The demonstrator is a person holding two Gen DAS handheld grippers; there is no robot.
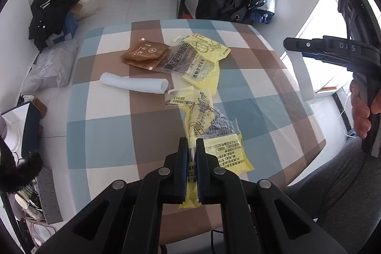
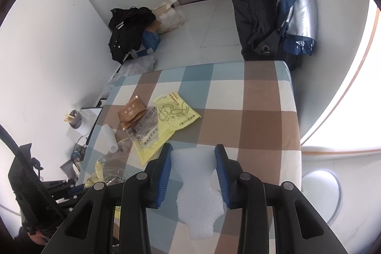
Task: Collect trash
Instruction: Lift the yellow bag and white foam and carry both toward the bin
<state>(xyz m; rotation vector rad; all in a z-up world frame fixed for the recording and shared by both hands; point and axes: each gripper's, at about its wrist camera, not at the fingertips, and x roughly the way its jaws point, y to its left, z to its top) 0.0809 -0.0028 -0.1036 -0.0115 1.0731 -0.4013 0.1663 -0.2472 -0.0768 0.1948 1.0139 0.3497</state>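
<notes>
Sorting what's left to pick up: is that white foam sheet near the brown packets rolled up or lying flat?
Rolled up. The white foam sheet lies on the checked tablecloth as a tube, its round open end showing on the right.

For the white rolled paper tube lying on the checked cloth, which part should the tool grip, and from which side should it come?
Grip the tube near its middle, coming from above with the fingers across its short width. It lies flat on the cloth, long and thin, so the ends offer little. Its near side is free; a clear wrapper lies by its right end, so staying mid-length probably avoids catching it.

left claw (image 1: pixel 191 146) clamped, right claw (image 2: pixel 193 154) gripping
</notes>
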